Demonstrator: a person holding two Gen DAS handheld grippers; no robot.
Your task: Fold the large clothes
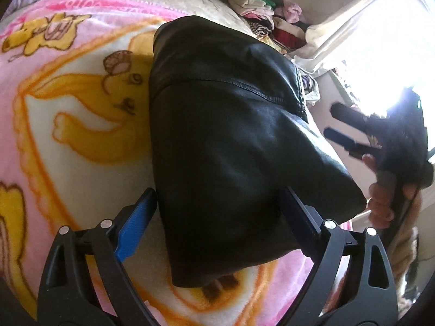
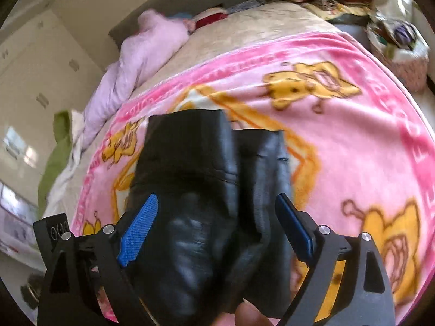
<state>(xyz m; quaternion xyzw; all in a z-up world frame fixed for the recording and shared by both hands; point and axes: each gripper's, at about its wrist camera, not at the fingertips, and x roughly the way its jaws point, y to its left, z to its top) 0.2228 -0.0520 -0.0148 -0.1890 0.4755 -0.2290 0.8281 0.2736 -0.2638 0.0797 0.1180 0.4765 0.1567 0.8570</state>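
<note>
On pink blanket [image 1: 68,87], folded black leather garment [image 1: 225,135], both tongs agape

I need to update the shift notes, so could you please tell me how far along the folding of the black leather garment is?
Done: the black leather garment lies doubled into a compact bundle on the pink cartoon blanket. In hand: nothing; the left gripper and right gripper are both open above it. Left: perhaps a final tidy fold, plus the unfolded clothes pile beyond the bed.

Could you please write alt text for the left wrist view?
A folded black leather garment lies on a pink cartoon blanket, between the open left hand-held gripper. The right hand-held gripper hangs open beside it.
</note>
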